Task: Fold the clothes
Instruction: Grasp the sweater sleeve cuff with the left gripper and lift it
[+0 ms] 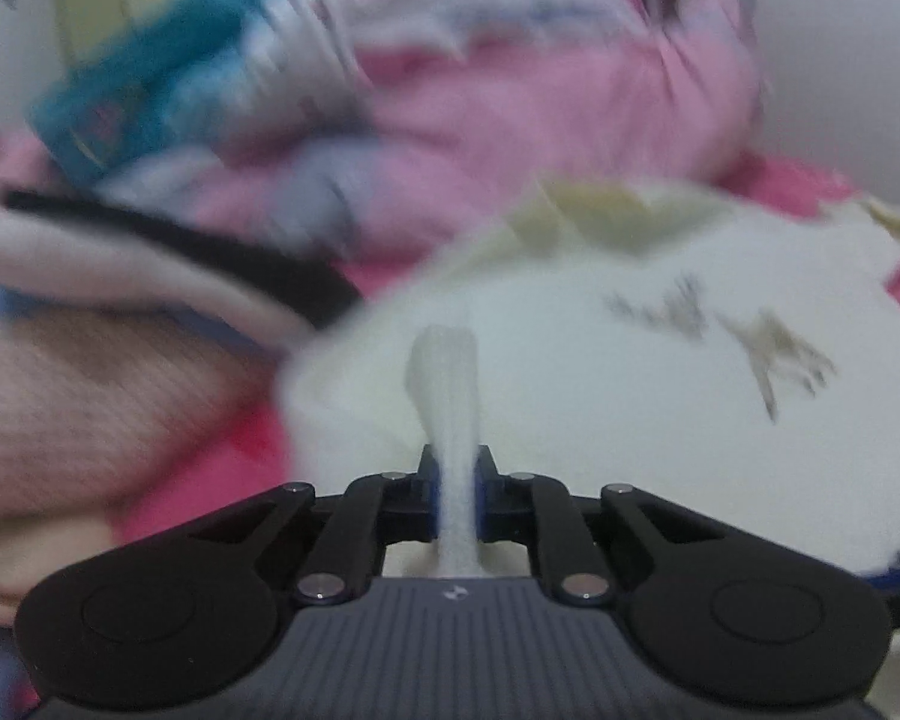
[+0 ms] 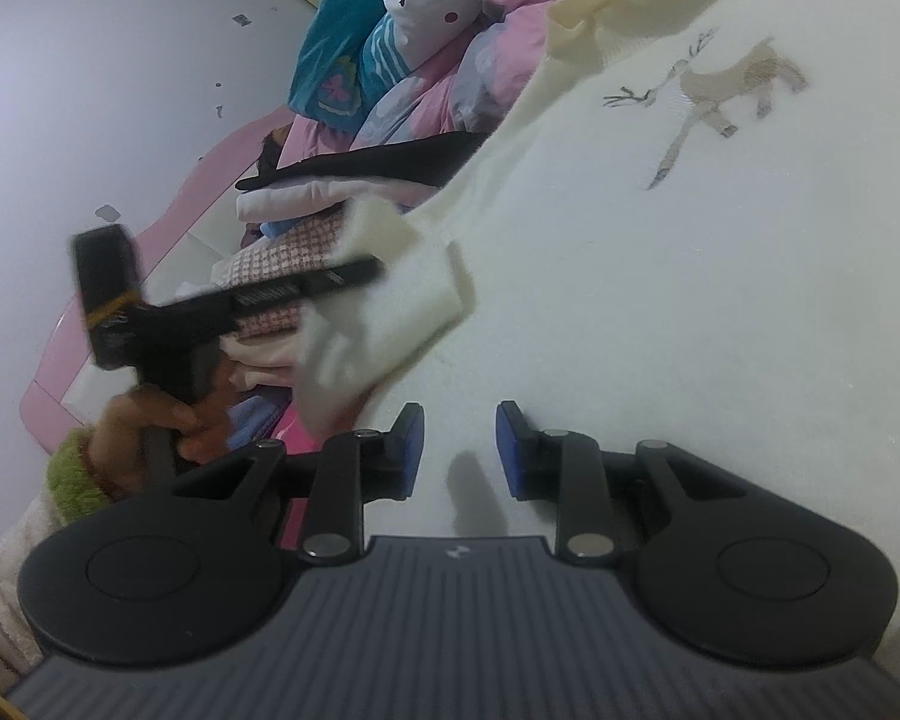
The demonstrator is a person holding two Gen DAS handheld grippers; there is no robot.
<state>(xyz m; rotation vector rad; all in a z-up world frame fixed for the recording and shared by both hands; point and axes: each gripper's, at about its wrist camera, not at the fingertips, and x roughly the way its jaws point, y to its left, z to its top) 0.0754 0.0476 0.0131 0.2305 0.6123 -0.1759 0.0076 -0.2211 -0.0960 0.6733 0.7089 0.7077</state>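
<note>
Left tongs: closed on a narrow fold of the white garment, the fabric pinched between the blue pads and rising ahead of them.
Right tongs: blue pads set apart with nothing between them, hovering just over the white garment, a small shadow on the cloth between the pads.
Left tongs seen from the right wrist: up and left of the right tongs, lifting a bunched corner of the same garment; the person's hand grips the handle, a green cuff below it.
Garment: one, white, spread ahead and to the right of both tongs, with a deer motif and a pale yellow collar at its far end.
Folded stack: one pile, left of the garment, beyond the left tongs; a black piece on top, white and checked pieces under it.
Bedding pile: one heap, far ahead; pink, teal and spotted white cloth.
Surface: pink sheet showing left of the garment.
Room: pale wall at left with a pink bed frame.
</note>
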